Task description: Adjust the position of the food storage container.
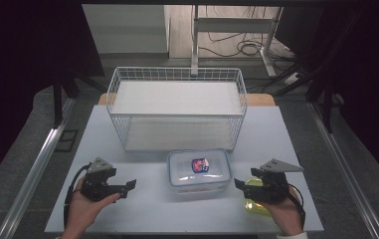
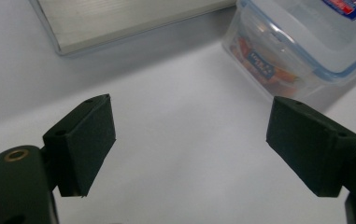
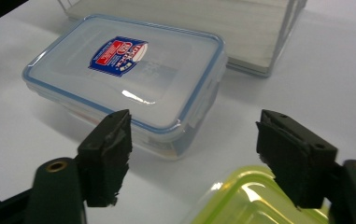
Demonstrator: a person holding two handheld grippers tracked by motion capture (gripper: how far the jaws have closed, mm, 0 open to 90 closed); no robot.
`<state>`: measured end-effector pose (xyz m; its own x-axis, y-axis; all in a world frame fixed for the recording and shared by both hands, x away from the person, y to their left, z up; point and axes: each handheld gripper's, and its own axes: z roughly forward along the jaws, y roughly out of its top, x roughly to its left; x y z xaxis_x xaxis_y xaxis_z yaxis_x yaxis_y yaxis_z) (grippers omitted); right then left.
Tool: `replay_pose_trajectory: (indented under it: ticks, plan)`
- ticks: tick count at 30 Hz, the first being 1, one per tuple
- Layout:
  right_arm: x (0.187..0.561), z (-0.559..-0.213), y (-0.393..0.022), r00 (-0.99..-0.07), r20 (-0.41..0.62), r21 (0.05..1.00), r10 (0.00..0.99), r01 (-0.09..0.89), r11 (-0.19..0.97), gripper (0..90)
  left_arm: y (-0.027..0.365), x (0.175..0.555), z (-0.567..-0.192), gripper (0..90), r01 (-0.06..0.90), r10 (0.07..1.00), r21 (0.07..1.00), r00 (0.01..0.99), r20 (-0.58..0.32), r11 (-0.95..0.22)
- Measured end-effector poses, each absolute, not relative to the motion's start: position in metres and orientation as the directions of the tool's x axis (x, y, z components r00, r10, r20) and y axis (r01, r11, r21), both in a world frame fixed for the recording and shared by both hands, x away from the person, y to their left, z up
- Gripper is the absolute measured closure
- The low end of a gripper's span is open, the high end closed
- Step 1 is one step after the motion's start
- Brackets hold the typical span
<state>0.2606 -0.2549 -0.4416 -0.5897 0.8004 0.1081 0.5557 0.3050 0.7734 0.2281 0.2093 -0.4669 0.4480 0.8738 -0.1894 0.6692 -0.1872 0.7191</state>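
Observation:
A clear plastic box with a blue-sealed lid and a red-and-blue sticker lies flat on the white table, in front of the wire basket. My left gripper rests to its left, held in a hand, jaws pointing toward the box. In the left gripper view the left gripper stands open over bare table, with the box beyond at the upper right. My right gripper sits right of the box, over a yellow-green lidded container. It too is open, apart from the box.
A white wire basket with a pale board as its floor stands at the table's back centre, close behind the box. The yellow-green container lies near the front right edge. Metal rails run along both sides of the table.

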Motion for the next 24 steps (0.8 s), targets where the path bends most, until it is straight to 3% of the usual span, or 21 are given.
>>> replay_pose_trajectory:
  ticks: [4, 5, 6, 7, 11, 17, 24]
  plan:
    - [0.264, -0.442, -0.267, -0.561, 0.141, 0.757, 0.816, 0.592, 0.276, 38.6, 0.206, 0.232, -0.467, 14.3, 0.666, 0.869, 0.72, 0.457, -0.188, -0.194]
    - [0.266, -0.443, -0.27, -0.554, 0.158, 0.75, 0.818, 0.605, 0.265, 43.4, 0.207, 0.233, -0.47, 14.3, 0.671, 0.87, 0.716, 0.454, -0.192, -0.193]
    - [0.27, -0.446, -0.273, -0.55, 0.176, 0.739, 0.817, 0.622, 0.26, 54.9, 0.208, 0.234, -0.472, 14.3, 0.678, 0.87, 0.709, 0.452, -0.197, -0.192]
    - [0.27, -0.446, -0.273, -0.55, 0.176, 0.739, 0.817, 0.622, 0.26, 54.9, 0.209, 0.234, -0.474, 14.3, 0.684, 0.871, 0.705, 0.448, -0.202, -0.188]
    - [0.272, -0.45, -0.265, -0.568, 0.13, 0.713, 0.813, 0.623, 0.322, 76.6, 0.211, 0.23, -0.474, 14.2, 0.686, 0.875, 0.706, 0.438, -0.207, -0.176]
    - [0.276, -0.445, -0.249, -0.572, 0.078, 0.702, 0.817, 0.613, 0.362, 88.1, 0.208, 0.228, -0.471, 13.7, 0.678, 0.865, 0.709, 0.459, -0.204, -0.192]
    - [0.297, -0.448, -0.221, -0.546, 0.024, 0.667, 0.838, 0.633, 0.393, 88.7, 0.211, 0.229, -0.476, 14.2, 0.694, 0.869, 0.694, 0.449, -0.209, -0.191]
